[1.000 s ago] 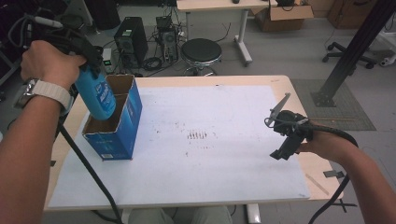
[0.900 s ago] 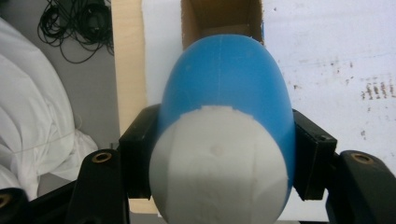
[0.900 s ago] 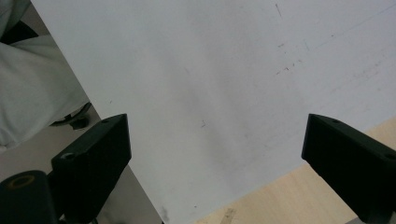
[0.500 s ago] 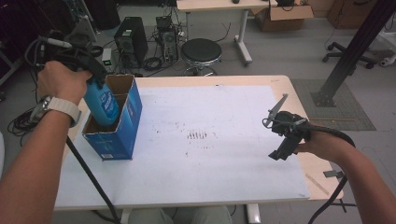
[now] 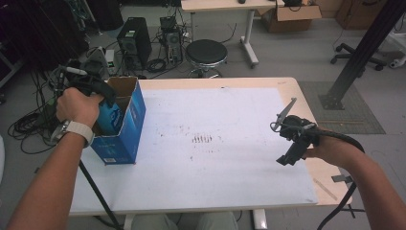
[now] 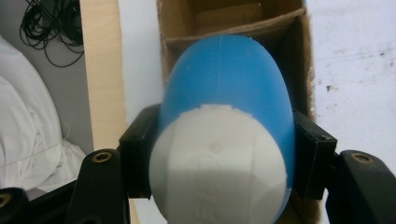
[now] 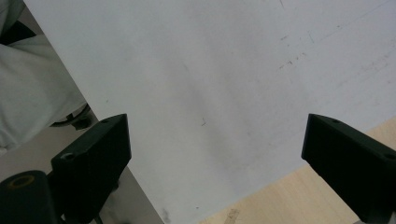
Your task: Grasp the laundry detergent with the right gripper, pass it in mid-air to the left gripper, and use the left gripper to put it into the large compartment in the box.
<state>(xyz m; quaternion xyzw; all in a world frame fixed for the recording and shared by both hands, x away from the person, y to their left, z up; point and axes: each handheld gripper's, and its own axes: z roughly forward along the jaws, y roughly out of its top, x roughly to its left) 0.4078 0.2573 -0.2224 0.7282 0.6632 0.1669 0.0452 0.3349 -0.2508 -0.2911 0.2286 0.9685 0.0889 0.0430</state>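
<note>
A blue, egg-shaped object with a white end (image 6: 224, 107) sits between the jaws of my left gripper (image 6: 224, 154), which is shut on its sides. In the high view the left gripper (image 5: 104, 108) holds the blue object (image 5: 112, 122) partly down inside the open top of a blue cardboard box (image 5: 125, 139) at the table's left edge. The box's brown inner walls (image 6: 280, 28) show beyond the object. My right gripper (image 5: 286, 159) hovers over the table's right side, its jaws wide open (image 7: 215, 140) with nothing between them.
A white sheet (image 5: 215, 167) with small dark marks (image 5: 202, 139) covers the wooden table (image 5: 306, 96). Behind the table stand a round stool (image 5: 206, 53), computer towers (image 5: 131, 43) and cables. A black post (image 5: 359, 52) rises at the right.
My left hand has come down with the blue object, from above the box to partly inside its open top. The right gripper has stayed put.
</note>
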